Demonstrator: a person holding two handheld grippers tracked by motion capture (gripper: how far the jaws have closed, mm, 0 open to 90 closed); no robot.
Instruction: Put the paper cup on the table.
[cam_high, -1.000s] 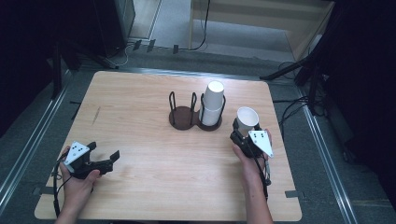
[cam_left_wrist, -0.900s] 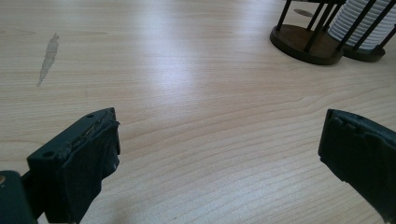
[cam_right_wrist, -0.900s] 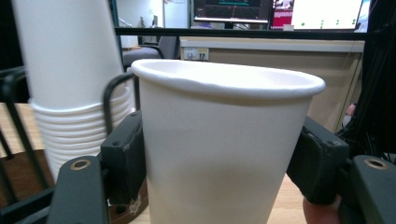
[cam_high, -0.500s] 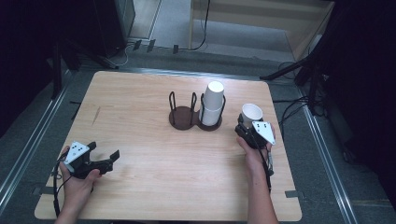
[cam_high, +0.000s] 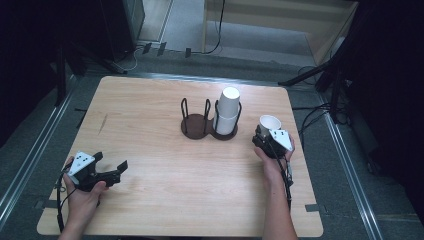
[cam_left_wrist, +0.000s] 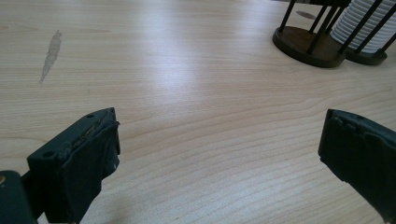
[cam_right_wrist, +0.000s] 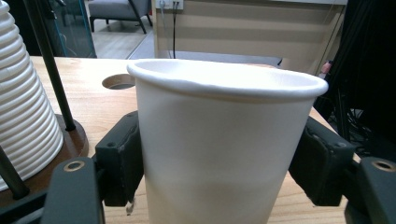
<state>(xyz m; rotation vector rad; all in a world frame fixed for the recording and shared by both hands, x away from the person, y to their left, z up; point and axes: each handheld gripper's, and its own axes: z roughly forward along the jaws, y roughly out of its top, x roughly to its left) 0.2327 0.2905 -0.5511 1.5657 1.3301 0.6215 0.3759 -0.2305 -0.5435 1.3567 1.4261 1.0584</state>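
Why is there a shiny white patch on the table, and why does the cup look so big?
In the left gripper view, overhead light glares off the wooden table, washing out the grain. In the right gripper view, the paper cup sits right at the camera between the right tool's jaws, so it looms large.

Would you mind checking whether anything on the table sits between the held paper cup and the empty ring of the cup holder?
Yes: the holder's other ring, filled with the stack of cups, sits between the paper cup in the right tool and the empty ring.
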